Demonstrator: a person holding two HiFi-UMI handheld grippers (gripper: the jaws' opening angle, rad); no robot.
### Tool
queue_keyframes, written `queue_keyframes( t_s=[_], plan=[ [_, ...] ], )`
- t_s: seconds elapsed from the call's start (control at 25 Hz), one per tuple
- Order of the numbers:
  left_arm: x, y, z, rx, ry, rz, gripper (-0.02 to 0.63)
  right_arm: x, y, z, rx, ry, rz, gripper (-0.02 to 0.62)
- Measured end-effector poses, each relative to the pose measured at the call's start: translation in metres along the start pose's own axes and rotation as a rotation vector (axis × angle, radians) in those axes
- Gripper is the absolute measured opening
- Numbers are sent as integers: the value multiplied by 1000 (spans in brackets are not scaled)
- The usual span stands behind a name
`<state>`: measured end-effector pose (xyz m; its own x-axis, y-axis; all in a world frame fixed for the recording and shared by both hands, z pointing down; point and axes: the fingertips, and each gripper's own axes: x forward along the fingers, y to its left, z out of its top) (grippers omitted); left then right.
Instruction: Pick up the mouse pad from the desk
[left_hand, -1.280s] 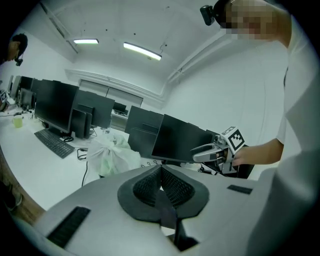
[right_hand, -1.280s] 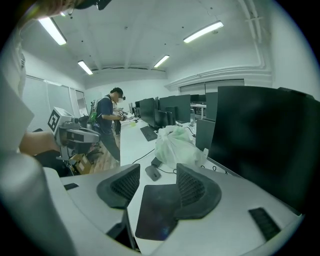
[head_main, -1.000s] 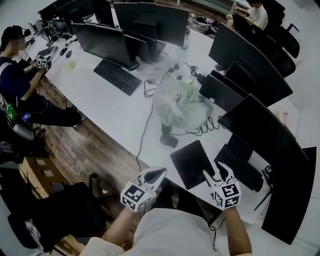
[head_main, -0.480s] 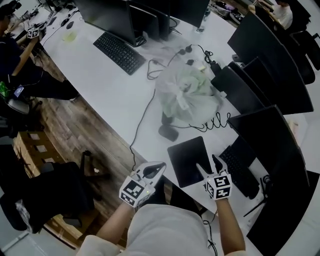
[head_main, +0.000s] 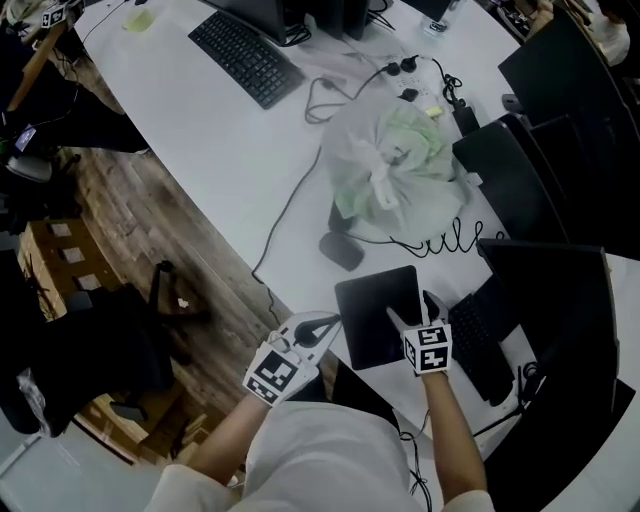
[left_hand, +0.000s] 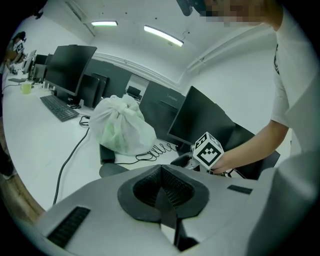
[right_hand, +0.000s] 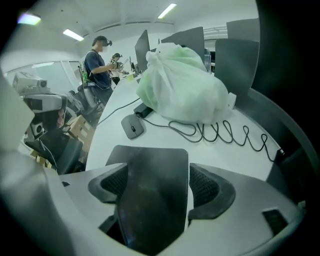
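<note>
The pad (head_main: 372, 300) lies flat on the bench (head_main: 230, 170) at its near edge, just in front of the mouse (head_main: 342, 250). My right gripper (head_main: 412, 308) tips steeply down over the pad's near right part. Its fingers are opening, wide now, and the pad runs up between them without either pressing on it. My left gripper (head_main: 325, 322) hangs just left of the pad, past the bench edge, with its fingers closed together on nothing. Beyond the mouse sits a tied bag (head_main: 390, 170), with a coiled cable beside it.
</note>
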<state>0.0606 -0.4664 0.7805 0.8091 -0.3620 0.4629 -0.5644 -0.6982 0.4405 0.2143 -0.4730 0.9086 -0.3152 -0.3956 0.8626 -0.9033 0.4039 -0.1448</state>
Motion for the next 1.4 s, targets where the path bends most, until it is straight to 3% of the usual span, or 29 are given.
queue_keyframes(
  t_s=[0.48, 1.04, 1.4],
  plan=[
    [5, 32, -25, -54, 28, 59, 17, 49, -13, -25, -44, 183, -39, 423],
    [-4, 35, -34, -78, 34, 67, 17, 49, -8, -25, -56, 164, -47, 373],
    [-18, 31, -39, -69, 37, 73, 17, 50, 20, -25, -104, 135, -19, 124]
  ],
)
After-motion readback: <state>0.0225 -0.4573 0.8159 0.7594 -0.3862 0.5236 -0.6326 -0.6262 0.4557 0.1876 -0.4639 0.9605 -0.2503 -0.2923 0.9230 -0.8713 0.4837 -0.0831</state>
